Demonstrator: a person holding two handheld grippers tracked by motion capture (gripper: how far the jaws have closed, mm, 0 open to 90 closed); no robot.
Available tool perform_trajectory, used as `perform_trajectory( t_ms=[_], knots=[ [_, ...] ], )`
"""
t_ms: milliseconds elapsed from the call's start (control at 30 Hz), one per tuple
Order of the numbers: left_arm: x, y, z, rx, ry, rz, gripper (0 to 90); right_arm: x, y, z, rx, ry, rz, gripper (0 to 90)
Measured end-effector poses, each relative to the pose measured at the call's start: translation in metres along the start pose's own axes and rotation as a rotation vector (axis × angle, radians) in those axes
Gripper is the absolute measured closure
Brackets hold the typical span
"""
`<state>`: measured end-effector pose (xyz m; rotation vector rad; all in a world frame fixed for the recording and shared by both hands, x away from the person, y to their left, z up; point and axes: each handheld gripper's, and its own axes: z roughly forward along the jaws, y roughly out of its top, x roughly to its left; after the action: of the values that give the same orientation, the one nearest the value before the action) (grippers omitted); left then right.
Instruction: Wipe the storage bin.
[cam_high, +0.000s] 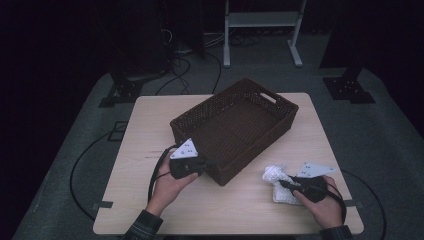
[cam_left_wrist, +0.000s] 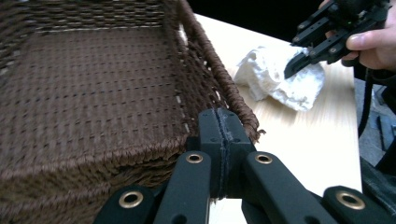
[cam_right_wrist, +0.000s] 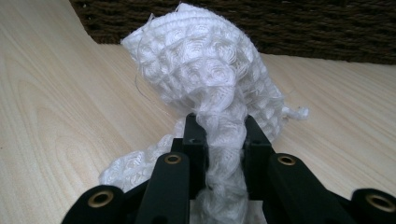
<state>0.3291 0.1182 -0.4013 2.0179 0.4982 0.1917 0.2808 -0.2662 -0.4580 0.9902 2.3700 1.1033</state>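
Two grippers here: the right gripper (cam_right_wrist: 219, 135) pinches a bunched fold of the white cloth (cam_right_wrist: 210, 79) on the table (cam_high: 150, 125), its lower part hidden behind the jaws. The left gripper (cam_left_wrist: 219, 135) sits closed and empty at the wicker basket (cam_left_wrist: 93, 84) corner.

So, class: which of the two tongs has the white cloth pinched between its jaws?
The right tongs, beside the basket, pinch the white cloth. The left tongs are shut with nothing between them.

Bare table (cam_high: 150, 130) left of the brown woven basket (cam_high: 280, 107), its tall walls barring the middle
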Motion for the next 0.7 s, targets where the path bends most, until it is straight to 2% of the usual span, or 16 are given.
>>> perform_trajectory(
  t_ms=[233, 367, 500, 633, 700],
  knots=[
    [-0.007, 0.012, 0.022, 0.006, -0.039, 0.017, 89.9, 0.000, 0.001, 0.001, 0.003, 0.003, -0.003, 76.1],
    [-0.010, 0.016, 0.027, 0.016, -0.047, 0.023, 88.6, 0.000, 0.000, 0.001, -0.001, 0.001, 0.000, 76.0],
    [-0.007, 0.017, 0.021, 0.014, -0.020, 0.018, 82.4, -0.001, -0.001, 0.000, -0.003, 0.000, 0.002, 76.0],
    [0.003, 0.017, 0.010, 0.010, 0.030, -0.003, 75.4, 0.000, -0.001, -0.001, -0.003, -0.002, 0.002, 76.0],
    [0.009, 0.019, 0.004, 0.018, 0.056, 0.000, 71.8, -0.001, -0.001, -0.001, -0.003, -0.004, 0.004, 76.0]
  ],
)
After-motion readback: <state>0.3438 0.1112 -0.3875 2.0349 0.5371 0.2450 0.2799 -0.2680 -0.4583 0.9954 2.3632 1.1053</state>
